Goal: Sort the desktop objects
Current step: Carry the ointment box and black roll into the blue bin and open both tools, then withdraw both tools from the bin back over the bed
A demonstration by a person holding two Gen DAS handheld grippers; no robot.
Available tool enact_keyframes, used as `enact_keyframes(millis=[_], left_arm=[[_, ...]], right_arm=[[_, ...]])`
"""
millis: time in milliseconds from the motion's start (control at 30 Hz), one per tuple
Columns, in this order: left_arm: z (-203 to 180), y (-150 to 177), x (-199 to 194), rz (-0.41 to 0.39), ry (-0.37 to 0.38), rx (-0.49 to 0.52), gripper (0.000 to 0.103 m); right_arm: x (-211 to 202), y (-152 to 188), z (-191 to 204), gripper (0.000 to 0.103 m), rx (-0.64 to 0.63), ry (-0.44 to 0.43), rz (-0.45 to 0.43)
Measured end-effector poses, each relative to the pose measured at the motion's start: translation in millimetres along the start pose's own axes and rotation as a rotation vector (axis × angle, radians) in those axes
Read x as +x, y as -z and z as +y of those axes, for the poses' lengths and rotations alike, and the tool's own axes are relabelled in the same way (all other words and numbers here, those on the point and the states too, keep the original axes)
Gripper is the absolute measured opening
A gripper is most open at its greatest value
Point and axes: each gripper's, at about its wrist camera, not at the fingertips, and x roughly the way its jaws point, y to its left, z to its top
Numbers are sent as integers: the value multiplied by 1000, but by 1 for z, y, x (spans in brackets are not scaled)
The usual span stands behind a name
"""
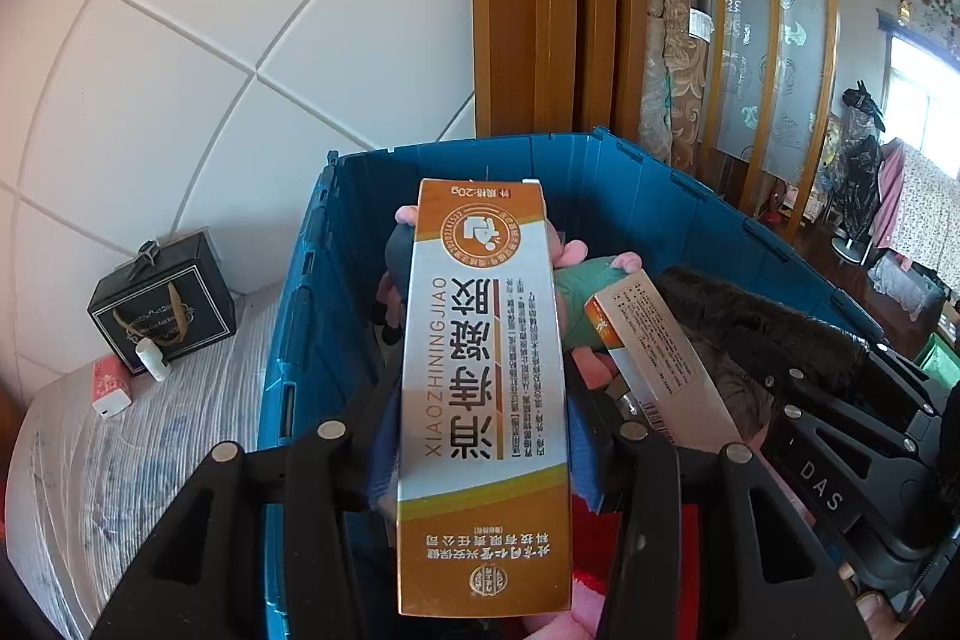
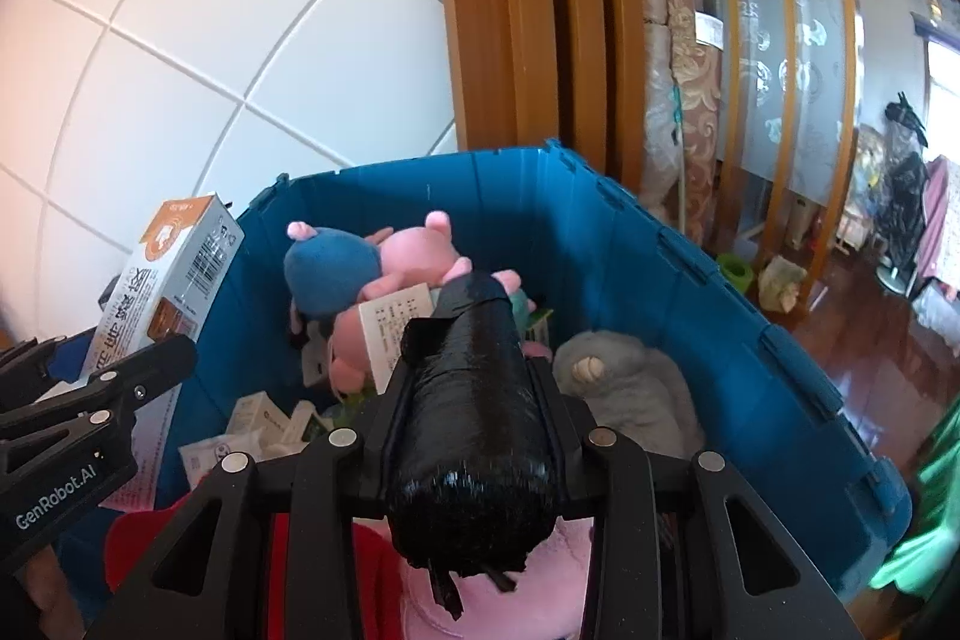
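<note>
My left gripper (image 1: 480, 436) is shut on a long orange-and-silver medicine box (image 1: 483, 388), held over the blue plastic crate (image 1: 336, 244). The same box (image 2: 174, 274) and the left gripper's fingers (image 2: 144, 370) show at the left of the right wrist view. My right gripper (image 2: 474, 400) is shut on a roll of black plastic bags (image 2: 474, 400), also held over the crate (image 2: 660, 268). Inside the crate lie a pink-and-blue plush toy (image 2: 384, 268), a grey plush (image 2: 624, 382), small white cartons (image 2: 258, 424) and another orange-and-silver box (image 1: 666, 358).
Left of the crate, on a striped cloth surface (image 1: 150, 460), stand a black gift bag (image 1: 162, 304), a small white bottle (image 1: 153, 358) and a red-and-white box (image 1: 108, 388). A white tiled wall (image 1: 210, 40) and a wooden door frame (image 1: 540, 10) stand behind. Rolled carpets (image 2: 684, 100) lean at the right.
</note>
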Motion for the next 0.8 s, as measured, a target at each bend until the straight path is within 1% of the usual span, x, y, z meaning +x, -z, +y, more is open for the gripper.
enact_keyframes(millis=[33,67,100,133,167,233,367,433,567,633,700,800], left_arm=[[1,0,-1,-4,-6,-6,68],[2,0,-3,-13,-8,-12,73],[3,0,-5,-25,-7,-15,78],[4,0,-8,-35,-6,-14,78],[4,1,-10,-38,-7,-11,78],[7,2,-12,-38,-5,-14,78],[15,5,-21,-51,-2,-26,78],[21,6,-30,-74,-12,-27,78],[40,11,-53,-138,-62,-37,78],[54,13,-64,-169,-94,-51,78],[73,17,-75,-198,-123,-70,78],[103,23,-89,-231,-155,-106,80]], right_arm=[[0,0,0,39,-1,4,5],[-1,1,3,42,-3,7,0],[-1,1,2,50,-6,14,-3],[-2,1,3,60,-6,20,-2],[-3,1,3,66,-2,17,-2],[-5,1,2,84,8,15,-6],[-7,1,2,102,16,19,-10],[-9,0,4,103,19,21,-12],[-15,-2,12,103,20,43,-11],[-26,-4,20,103,19,38,-47],[-41,-8,32,103,17,20,-101],[-63,-14,59,103,4,-38,-187]])
